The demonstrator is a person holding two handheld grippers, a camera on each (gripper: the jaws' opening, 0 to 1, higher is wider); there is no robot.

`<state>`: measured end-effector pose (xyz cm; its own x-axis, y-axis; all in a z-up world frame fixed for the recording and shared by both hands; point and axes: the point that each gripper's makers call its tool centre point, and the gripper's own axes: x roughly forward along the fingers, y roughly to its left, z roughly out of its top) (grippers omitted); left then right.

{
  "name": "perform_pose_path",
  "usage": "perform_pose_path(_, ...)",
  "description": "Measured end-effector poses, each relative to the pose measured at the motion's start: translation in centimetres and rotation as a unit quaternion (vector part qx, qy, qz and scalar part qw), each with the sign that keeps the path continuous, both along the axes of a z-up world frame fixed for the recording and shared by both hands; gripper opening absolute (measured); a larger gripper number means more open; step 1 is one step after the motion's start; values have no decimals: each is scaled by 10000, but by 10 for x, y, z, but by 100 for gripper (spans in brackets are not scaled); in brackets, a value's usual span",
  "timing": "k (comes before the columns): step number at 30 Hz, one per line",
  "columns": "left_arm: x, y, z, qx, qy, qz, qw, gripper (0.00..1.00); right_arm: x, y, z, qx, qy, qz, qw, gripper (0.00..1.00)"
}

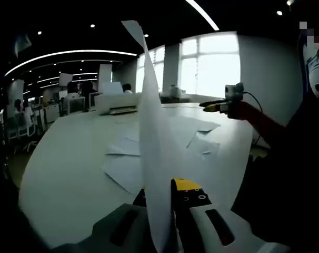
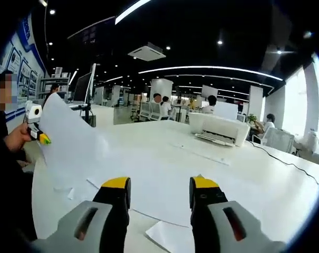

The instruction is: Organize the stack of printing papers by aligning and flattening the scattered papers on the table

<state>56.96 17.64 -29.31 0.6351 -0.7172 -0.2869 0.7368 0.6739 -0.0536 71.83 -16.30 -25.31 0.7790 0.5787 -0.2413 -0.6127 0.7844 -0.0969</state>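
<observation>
Left gripper [image 1: 167, 203] pinches one sheet [image 1: 154, 158] of paper, lifted edge-on above the white table [image 1: 65, 174]. Right gripper [image 2: 157, 192] jaws spread, empty, over scattered papers [image 2: 165, 184] lying flat on the table; a printer [image 2: 217, 128] sits beyond.

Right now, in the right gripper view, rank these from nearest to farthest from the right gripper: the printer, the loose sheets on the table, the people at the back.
1. Loose sheets, on the table right at the right gripper.
2. Printer, farther along the table, right of centre.
3. People, in the room behind the table.
</observation>
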Motion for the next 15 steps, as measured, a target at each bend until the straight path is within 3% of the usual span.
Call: perform_pose_path(15,0,-5,-1,-23,39,-14,10000,6,31,7,-7,64,250,21,9997,56)
